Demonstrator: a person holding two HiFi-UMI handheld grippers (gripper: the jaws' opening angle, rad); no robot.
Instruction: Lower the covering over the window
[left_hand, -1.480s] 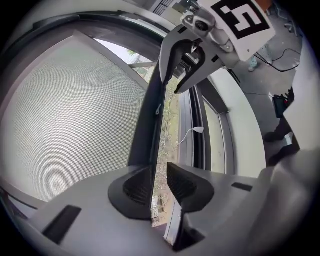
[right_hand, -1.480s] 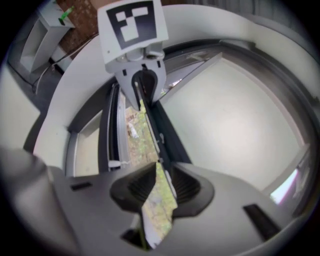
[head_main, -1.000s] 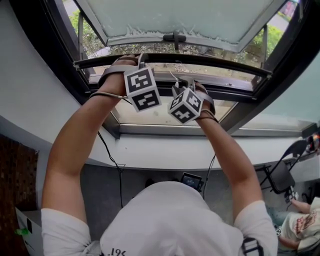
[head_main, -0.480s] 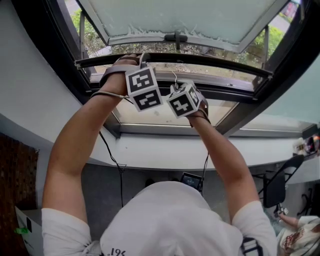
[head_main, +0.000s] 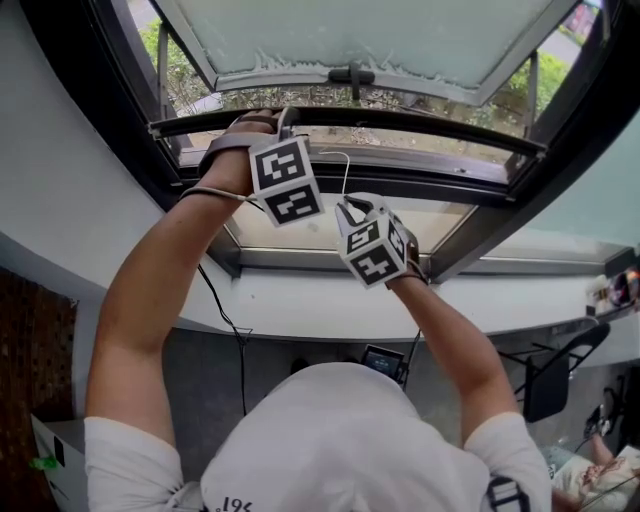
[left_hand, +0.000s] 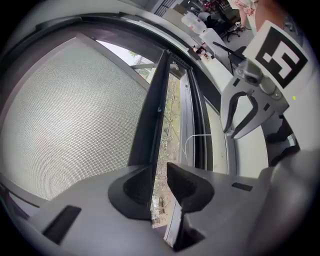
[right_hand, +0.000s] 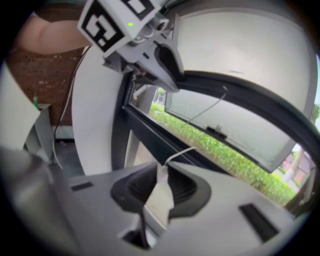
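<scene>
The covering is a mesh shade (left_hand: 65, 115) with a dark bottom bar (head_main: 420, 124) (left_hand: 150, 125) that runs across the window. My left gripper (head_main: 272, 122) (left_hand: 159, 186) is up at that bar, shut on its edge. My right gripper (head_main: 350, 208) (right_hand: 161, 189) hangs lower and nearer to me. Its jaws have just been closing and now pinch a white pull tab (right_hand: 160, 195). A thin white cord (head_main: 335, 160) (right_hand: 200, 114) runs from the tab up to the bar.
Beyond the bar, the frosted window sash (head_main: 350, 35) is tilted open outward, with its handle (head_main: 350, 75) in the middle. A white sill (head_main: 300, 300) lies below the frame. A black cable (head_main: 225, 310) hangs down the wall, and a folding chair (head_main: 550, 380) stands at the lower right.
My right gripper has come down and back from the bar, rolled, and closed on the white tab with the cord trailing. The left gripper has stayed on the bar.
</scene>
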